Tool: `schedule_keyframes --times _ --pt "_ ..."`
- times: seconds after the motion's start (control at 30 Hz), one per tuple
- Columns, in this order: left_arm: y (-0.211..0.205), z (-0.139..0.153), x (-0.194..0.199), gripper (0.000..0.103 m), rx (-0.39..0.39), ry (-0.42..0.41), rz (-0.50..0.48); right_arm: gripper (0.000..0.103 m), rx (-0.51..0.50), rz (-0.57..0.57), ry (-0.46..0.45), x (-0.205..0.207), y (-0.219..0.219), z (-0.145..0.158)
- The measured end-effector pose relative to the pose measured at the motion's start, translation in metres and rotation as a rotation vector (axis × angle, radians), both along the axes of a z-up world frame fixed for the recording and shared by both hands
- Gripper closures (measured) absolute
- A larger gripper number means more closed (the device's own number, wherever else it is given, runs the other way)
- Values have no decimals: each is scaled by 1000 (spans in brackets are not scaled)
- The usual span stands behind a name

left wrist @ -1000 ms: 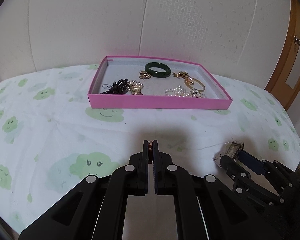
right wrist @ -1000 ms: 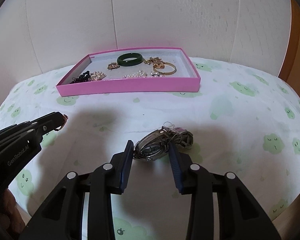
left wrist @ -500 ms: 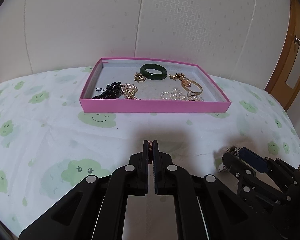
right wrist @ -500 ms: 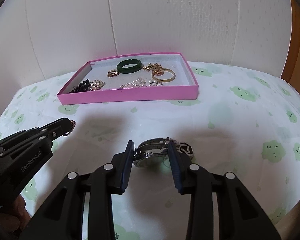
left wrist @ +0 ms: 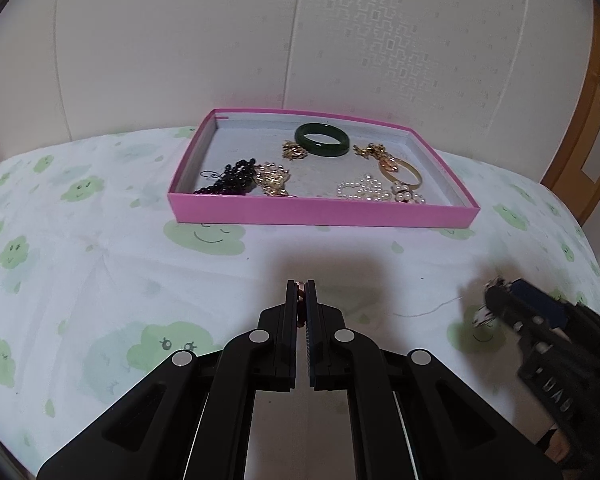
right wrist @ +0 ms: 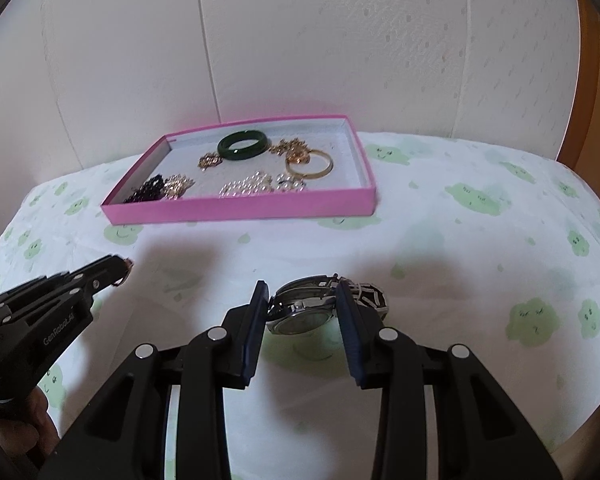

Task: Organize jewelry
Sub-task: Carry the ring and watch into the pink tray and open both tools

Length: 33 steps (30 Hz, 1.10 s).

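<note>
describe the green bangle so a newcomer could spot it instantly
Find the pink tray on the cloud-print cloth, by the wall. At the middle of its far side lies the green bangle, flat. It is the only dark green, smooth, thick ring; its neighbours are gold pieces, pearls and black beads.

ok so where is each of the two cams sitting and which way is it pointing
Left wrist: on the left gripper, looking forward over the cloud-print cloth to the pink tray; its fingers pinch a small ring, right gripper at right.
Right wrist: on the right gripper, same heading; its fingers clasp a watch, left gripper and a hand at left.
Shared: the tray with the green bangle, the cloth, the padded wall.
</note>
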<state>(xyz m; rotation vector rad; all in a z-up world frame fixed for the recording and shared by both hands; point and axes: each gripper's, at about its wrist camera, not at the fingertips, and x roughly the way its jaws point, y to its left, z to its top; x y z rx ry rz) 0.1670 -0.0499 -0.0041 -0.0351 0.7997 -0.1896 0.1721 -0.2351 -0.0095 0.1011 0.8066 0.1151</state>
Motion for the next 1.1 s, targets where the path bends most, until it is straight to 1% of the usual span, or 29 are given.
schedule_keyframes --times 0.17,0.23,0.43,0.7,0.93,1.1 --pt "5 3 4 99 -18 -3 25 69 -11 0 -16 6 -5 7" --pt "6 7 6 99 -43 -4 30 69 -10 2 -20 8 -5 8" --pt "7 16 14 99 -73 -17 34 69 -5 5 -36 17 -4 16" --pt "7 29 34 99 -62 -38 39 69 4 20 -59 38 0 29" --pt "8 44 66 99 -44 -50 39 69 19 46 -59 75 15 35" --pt "11 45 93 99 -30 -42 50 69 35 53 -45 104 25 33"
